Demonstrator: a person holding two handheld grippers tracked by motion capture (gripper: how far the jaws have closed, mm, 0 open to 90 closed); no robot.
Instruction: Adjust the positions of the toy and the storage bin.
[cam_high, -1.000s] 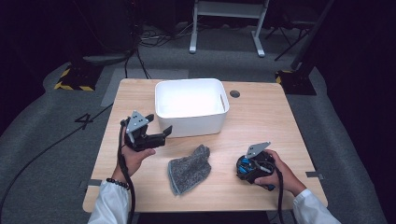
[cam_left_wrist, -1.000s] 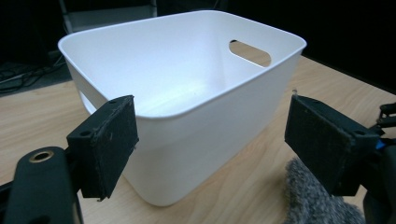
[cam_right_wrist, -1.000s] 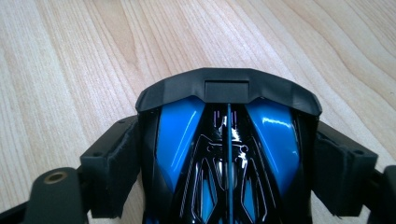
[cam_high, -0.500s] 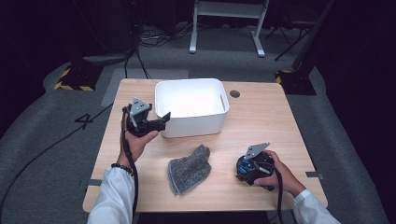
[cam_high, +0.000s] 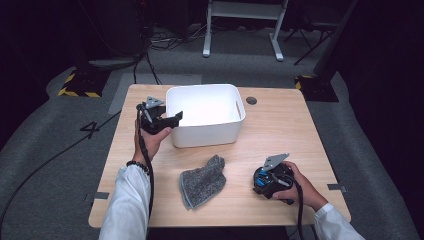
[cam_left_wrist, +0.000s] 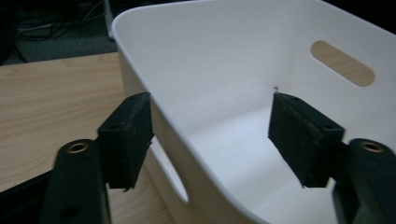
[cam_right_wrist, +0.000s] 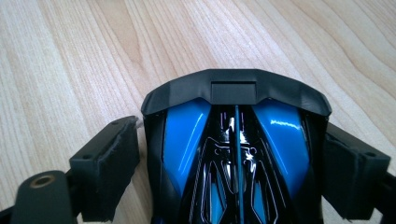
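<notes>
- The right tool (cam_high: 260, 183) is resting on the counter (cam_high: 280, 135) nearest the person, its jaws flanking a blue-and-black toy car (cam_right_wrist: 233, 154); whether they are pressing it is unclear.
- A grey cloth (cam_high: 201, 181) is lying just left of the car.
- Beyond the cloth, the white bin (cam_high: 205, 120) is standing.
- The left tool (cam_high: 170, 119) is straddling the bin's left wall, jaws apart and just closing.

Lit table — dark surroundings, soft focus.
</notes>
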